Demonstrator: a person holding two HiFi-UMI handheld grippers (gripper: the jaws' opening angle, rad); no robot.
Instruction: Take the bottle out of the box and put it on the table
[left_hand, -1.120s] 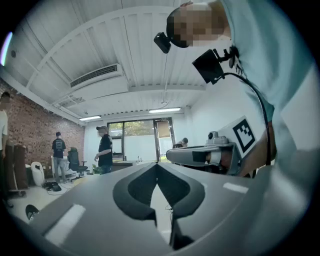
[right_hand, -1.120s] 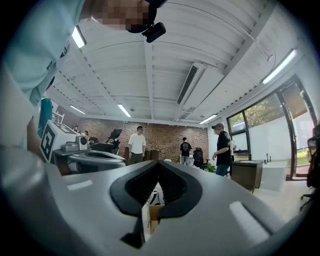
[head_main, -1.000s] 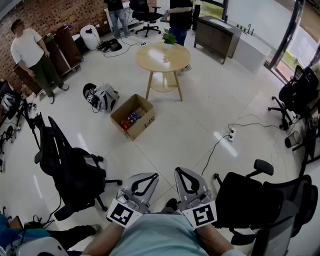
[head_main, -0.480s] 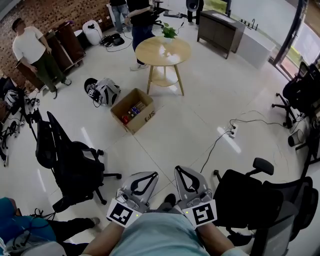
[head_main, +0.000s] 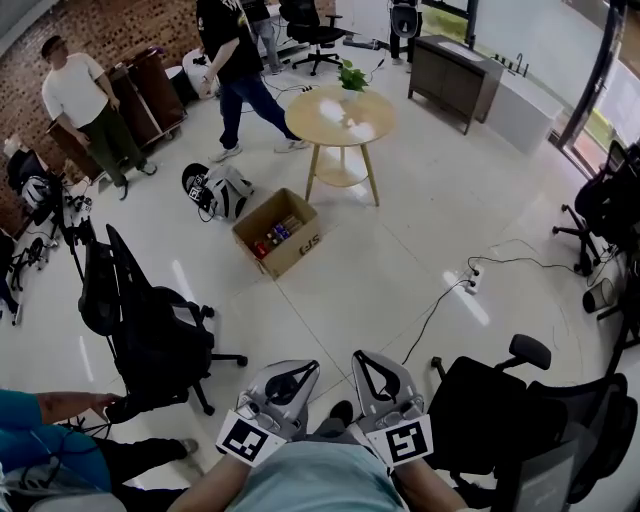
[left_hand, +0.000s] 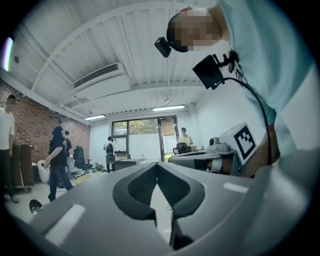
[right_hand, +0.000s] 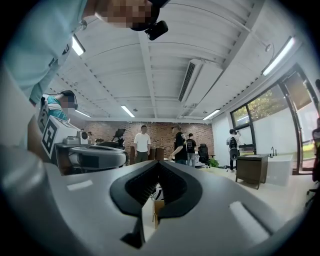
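Table: a round wooden table (head_main: 340, 118) is seen in the upper middle of the head view. Only a small potted plant (head_main: 352, 76) is set at its far edge, so most of the top is judged free for the bottle.
Chairs: a black office chair (head_main: 150, 330) at lower left and another (head_main: 500, 400) at lower right are placed either side of a bare strip of floor that runs up the frame toward the box.
Box: a cardboard box (head_main: 305, 243) is set on the floor just below and left of the table, near its legs. Its flaps are open, so the contents can be reached from above.
Grippers: the left gripper (head_main: 308, 367) and the right gripper (head_main: 360, 357) are held side by side at bottom centre, close to the person's body and well apart from the box. This is judged a carrying pose before any reach.
Jaws: both pairs are brought fully together, and nothing is held between them.
Box contents: several small bottles (head_main: 272, 237) with red and blue parts are packed inside. Their number cannot be told. The task's bottle is taken to be among them, not yet lifted out.
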